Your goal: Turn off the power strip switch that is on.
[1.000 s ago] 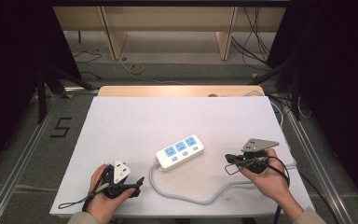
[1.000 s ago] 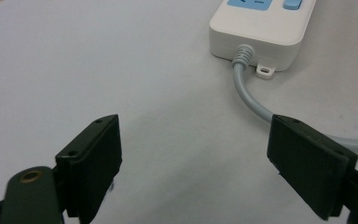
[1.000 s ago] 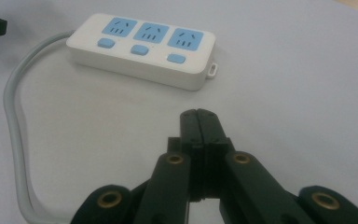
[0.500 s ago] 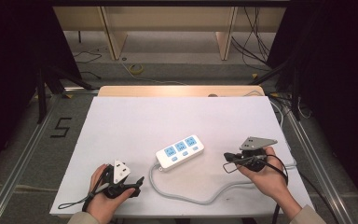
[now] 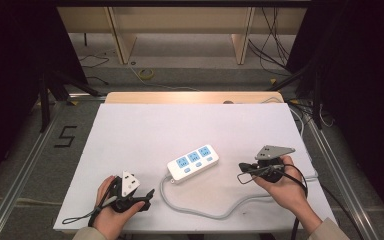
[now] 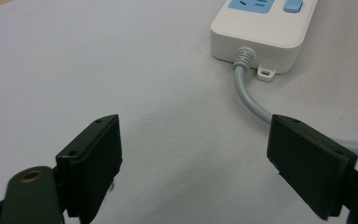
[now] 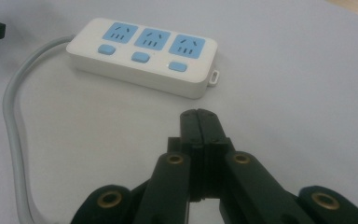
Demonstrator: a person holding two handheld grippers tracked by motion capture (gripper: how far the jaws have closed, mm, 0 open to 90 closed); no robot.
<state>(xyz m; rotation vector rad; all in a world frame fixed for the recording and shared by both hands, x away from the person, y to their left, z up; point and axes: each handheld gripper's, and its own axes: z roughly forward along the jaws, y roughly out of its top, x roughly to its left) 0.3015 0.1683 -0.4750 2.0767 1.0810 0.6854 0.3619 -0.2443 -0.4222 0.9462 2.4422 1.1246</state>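
A white power strip (image 5: 193,162) with three blue sockets and three blue switches lies near the middle of the white tabletop (image 5: 180,125). Its grey cable (image 5: 220,212) loops along the front. My left gripper (image 5: 149,196) rests at the front left, pointing right toward the strip's cable end. In the left gripper view it (image 6: 196,158) is open and empty, with the strip (image 6: 265,28) and cable (image 6: 249,98) ahead. My right gripper (image 5: 242,167) sits to the right of the strip. In the right gripper view it (image 7: 199,121) is shut on nothing, just short of the strip (image 7: 142,53).
A wooden strip (image 5: 195,97) runs along the table's far edge. Metal rails (image 5: 25,165) flank both sides, and a black "5" mark (image 5: 65,136) is on the floor at left. Wooden shelf legs (image 5: 122,35) and loose cables lie beyond the table.
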